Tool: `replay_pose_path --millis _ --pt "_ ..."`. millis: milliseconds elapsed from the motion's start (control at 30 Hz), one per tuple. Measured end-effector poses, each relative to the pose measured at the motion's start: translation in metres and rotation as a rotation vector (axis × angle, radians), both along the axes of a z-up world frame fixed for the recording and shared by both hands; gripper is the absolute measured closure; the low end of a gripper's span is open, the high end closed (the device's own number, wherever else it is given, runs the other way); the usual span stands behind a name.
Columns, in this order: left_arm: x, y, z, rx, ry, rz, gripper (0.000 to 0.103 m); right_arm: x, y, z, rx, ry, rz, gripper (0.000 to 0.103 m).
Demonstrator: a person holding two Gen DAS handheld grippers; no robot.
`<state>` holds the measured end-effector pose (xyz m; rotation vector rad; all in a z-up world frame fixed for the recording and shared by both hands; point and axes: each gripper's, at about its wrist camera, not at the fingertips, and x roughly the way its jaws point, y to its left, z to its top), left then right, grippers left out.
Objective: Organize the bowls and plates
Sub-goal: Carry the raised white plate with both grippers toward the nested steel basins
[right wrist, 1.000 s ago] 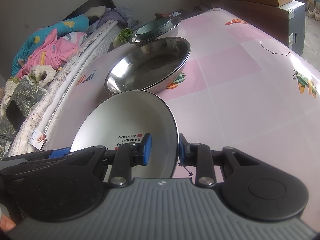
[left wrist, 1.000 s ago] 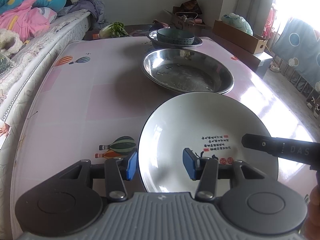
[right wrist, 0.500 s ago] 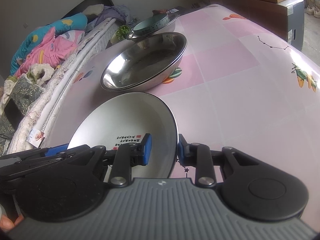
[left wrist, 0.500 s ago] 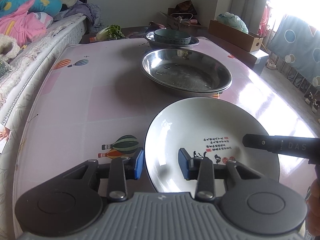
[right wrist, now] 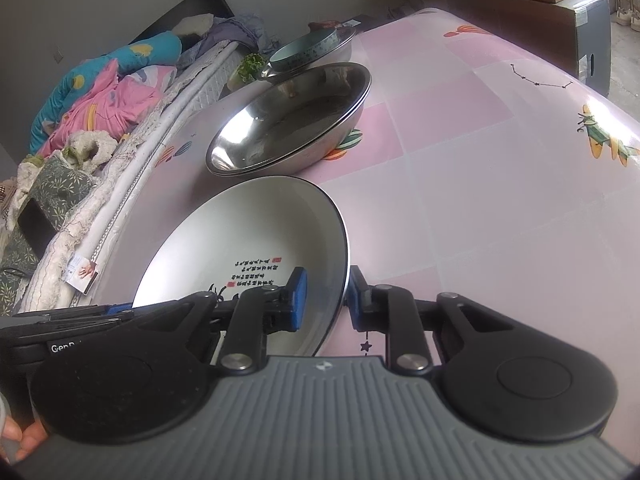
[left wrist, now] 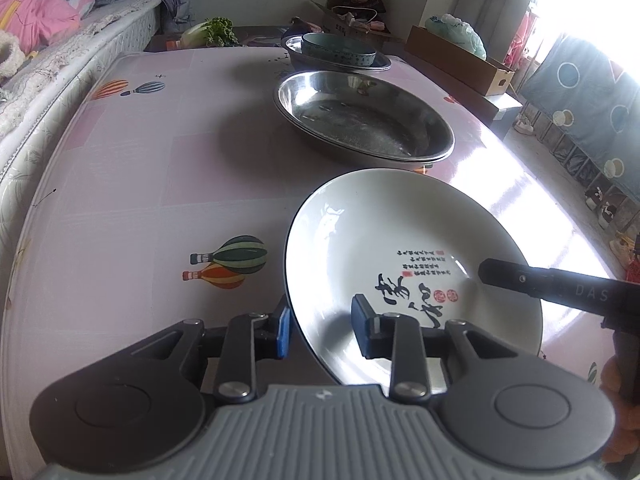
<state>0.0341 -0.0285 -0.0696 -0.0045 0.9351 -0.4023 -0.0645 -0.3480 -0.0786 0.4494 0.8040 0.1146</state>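
Two grippers straddle one rim: your left gripper (left wrist: 322, 330) and right gripper (right wrist: 325, 300) each have one blue pad inside the white plate (left wrist: 400, 232) and one outside. Both pairs of jaws have just been closing, with a gap showing at each inner pad, so neither clearly pinches yet. The plate sits toward the near edge of the table (left wrist: 140, 184), just short of the stacked steel basins (left wrist: 360, 120) at mid-table. Lift before both pads bite and the glazed, sloping wall could slip free. Raise one side faster and the plate may tilt and knock the basins' rim. Its near rim and underside hide behind the gripper bodies, so you cannot tell whether it rests flat. The teal bowl (left wrist: 338, 50) at the far edge is small and its contents unreadable.
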Motion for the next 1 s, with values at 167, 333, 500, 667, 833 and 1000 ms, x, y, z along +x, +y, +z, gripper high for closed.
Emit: replay_pose_path --millis 167,333,500,667,833,1000 --pt "-0.002 -0.002 0.000 0.003 -0.020 0.013 0.071 0.000 0.005 0.001 -0.036 -0.015 0.006 0.081" --pt "-0.006 -0.005 0.002 0.023 -0.037 0.014 0.071 0.000 0.005 0.002 -0.040 -0.019 0.007 0.081" --pt "-0.013 -0.006 0.007 0.043 -0.072 0.015 0.070 -0.003 0.008 0.006 -0.060 -0.031 0.014 0.081" --pt "-0.016 -0.004 0.012 0.048 -0.095 0.016 0.070 -0.005 0.009 0.010 -0.062 -0.039 0.020 0.081" --pt "-0.016 -0.004 0.012 0.046 -0.095 0.016 0.070 -0.006 0.010 0.011 -0.064 -0.044 0.021 0.081" --pt "-0.020 -0.002 0.015 0.047 -0.114 0.016 0.070 -0.009 0.010 0.015 -0.068 -0.057 0.025 0.081"
